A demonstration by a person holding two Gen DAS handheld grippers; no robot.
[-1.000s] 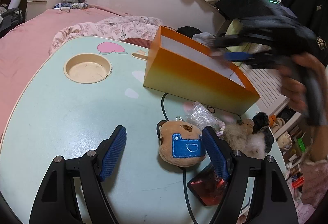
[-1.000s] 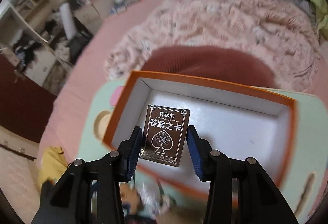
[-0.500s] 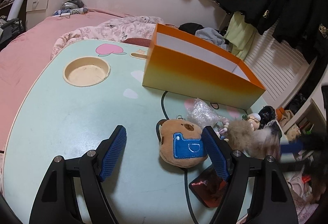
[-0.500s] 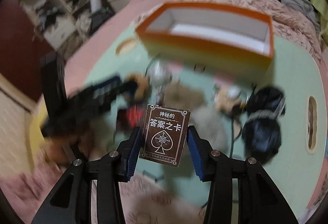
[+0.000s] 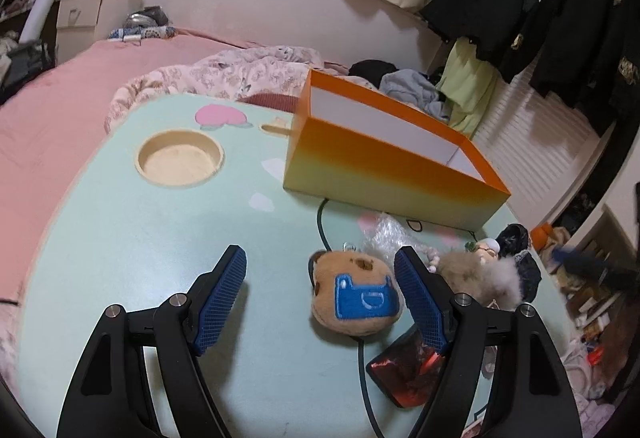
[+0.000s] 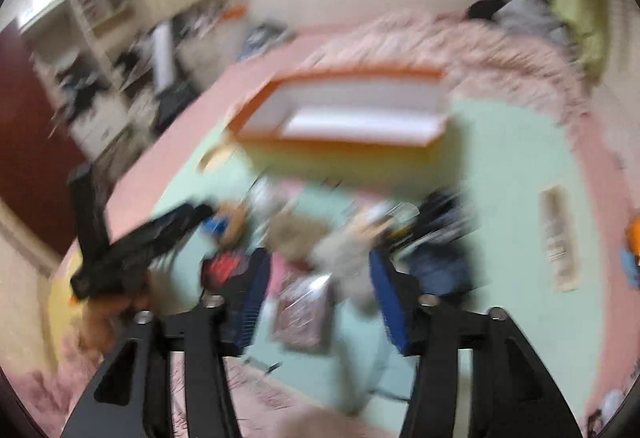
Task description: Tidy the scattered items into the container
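An orange open box [image 5: 396, 161] stands at the back of the pale green table [image 5: 120, 222]; it also shows, blurred, in the right wrist view [image 6: 344, 113]. My left gripper [image 5: 320, 294] is open just above the table, with a brown plush with a blue patch [image 5: 354, 292] beside its right finger. A red shiny packet [image 5: 404, 372], a fluffy doll [image 5: 480, 270] and crinkled plastic [image 5: 386, 234] lie near it. My right gripper [image 6: 320, 294] is open and empty over the table's near edge; a blurred dark card pack [image 6: 302, 312] lies below it.
A round cup recess [image 5: 180, 157] is sunk in the table at left. A black cable [image 5: 322, 226] runs across the table. A pink bed [image 5: 60, 89] lies behind, and clothes hang at right. The right wrist view is motion-blurred.
My right gripper pulled back from over the box to the table's near edge and opened; the card pack it held is out of its fingers. My left gripper has barely moved.
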